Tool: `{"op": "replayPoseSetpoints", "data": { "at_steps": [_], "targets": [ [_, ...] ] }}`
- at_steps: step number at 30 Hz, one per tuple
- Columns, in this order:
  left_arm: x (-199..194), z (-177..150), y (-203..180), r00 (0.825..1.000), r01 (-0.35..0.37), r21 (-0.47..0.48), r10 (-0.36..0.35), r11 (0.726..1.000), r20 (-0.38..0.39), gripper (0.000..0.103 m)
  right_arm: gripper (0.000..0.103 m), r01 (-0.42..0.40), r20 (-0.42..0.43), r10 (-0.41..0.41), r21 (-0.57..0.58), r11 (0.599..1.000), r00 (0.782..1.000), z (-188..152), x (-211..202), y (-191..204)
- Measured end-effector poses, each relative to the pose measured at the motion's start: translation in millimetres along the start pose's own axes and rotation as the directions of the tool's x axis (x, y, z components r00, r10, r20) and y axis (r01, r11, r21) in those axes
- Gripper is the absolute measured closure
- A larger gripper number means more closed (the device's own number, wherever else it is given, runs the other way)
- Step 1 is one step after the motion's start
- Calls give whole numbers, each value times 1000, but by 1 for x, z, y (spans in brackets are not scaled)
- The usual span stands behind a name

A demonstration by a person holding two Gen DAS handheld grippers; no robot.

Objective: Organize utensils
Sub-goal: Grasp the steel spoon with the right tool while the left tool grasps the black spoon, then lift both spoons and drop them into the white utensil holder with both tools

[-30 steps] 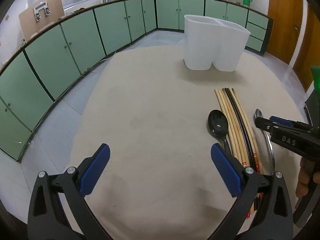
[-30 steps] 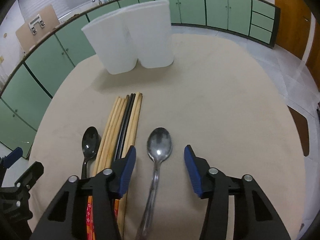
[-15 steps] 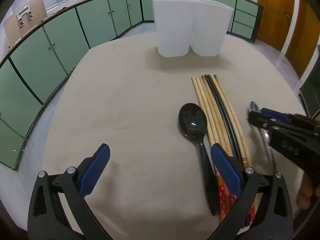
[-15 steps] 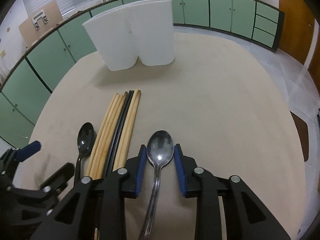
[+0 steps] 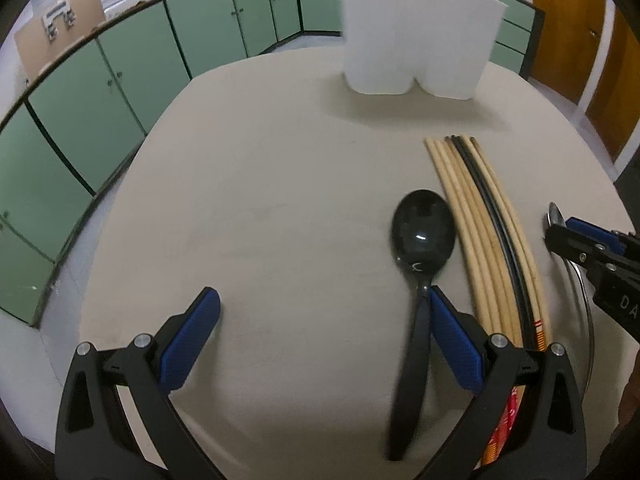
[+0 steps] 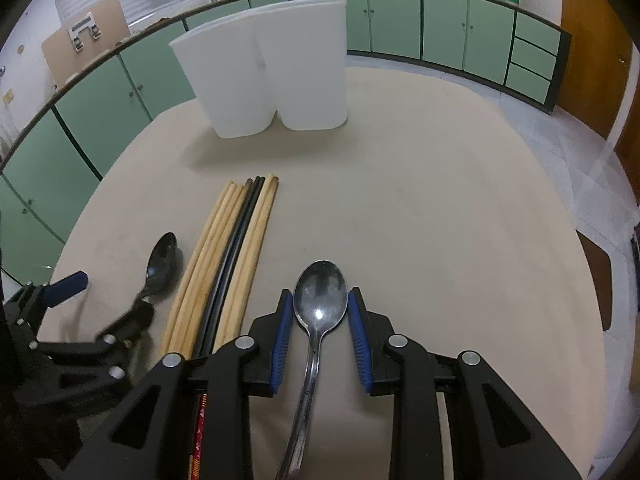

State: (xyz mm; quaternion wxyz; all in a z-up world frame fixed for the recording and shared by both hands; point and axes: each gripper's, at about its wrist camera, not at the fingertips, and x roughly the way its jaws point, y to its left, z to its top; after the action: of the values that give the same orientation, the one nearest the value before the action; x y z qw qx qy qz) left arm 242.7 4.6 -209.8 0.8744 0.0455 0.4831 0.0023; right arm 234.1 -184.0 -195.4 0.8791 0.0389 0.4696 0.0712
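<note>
A metal spoon (image 6: 320,304) lies on the beige table (image 6: 440,200). My right gripper (image 6: 320,295) is shut on it, both blue pads against the sides of its bowl. To its left lies a bundle of wooden and black chopsticks (image 6: 236,248), then a black spoon (image 6: 162,260). My left gripper (image 5: 320,296) stands wide open low over the table. The black spoon's (image 5: 424,236) handle runs just inside its right finger (image 5: 452,332). The chopsticks (image 5: 484,220) lie outside that finger. The right gripper (image 5: 560,228) shows at the right edge of the left wrist view.
A white two-compartment holder (image 6: 264,68) stands upright at the far side of the table, also seen as the holder (image 5: 416,36) in the left wrist view. Green cabinets (image 5: 120,80) ring the room beyond the table edge. Bare tabletop lies to the right of the metal spoon.
The right gripper's jaws narrowed from wide apart onto the metal spoon's bowl. The left gripper came down and nearer the black spoon, whose handle now lies between its fingers.
</note>
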Motion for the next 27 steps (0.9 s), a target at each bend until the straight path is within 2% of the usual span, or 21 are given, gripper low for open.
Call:
{"op": "replayPoseSetpoints", "data": {
  "at_steps": [6, 12, 21, 23, 24, 26, 27],
  "targets": [
    [-8, 8, -9, 999, 40, 34, -41, 999, 19, 6, 74, 1, -6, -1, 11, 1000, 1000, 3, 1, 1],
    [3, 20, -26, 999, 34, 96, -36, 995, 18, 6, 74, -7, -10, 7, 18, 1000, 1000, 7, 5, -3],
    [14, 32, -24, 998, 68, 81, -68, 994, -7, 7, 74, -14, -16, 15, 11, 1000, 1000, 13, 10, -5],
    [15, 33, -21, 994, 107, 58, -107, 993, -11, 21, 74, -17, -20, 17, 7, 1000, 1000, 14, 10, -5],
    [13, 33, -20, 995, 103, 55, -103, 993, -3, 27, 74, -19, -22, 20, 4, 1000, 1000, 14, 10, -6],
    [10, 34, -20, 993, 121, 57, -122, 991, 5, 46, 75, -23, -22, 23, 0, 1000, 999, 14, 10, -6],
    [8, 34, -20, 991, 132, 54, -132, 990, 8, 51, 75, -25, -21, 25, 2, 1000, 999, 15, 10, -6]
  ]
}}
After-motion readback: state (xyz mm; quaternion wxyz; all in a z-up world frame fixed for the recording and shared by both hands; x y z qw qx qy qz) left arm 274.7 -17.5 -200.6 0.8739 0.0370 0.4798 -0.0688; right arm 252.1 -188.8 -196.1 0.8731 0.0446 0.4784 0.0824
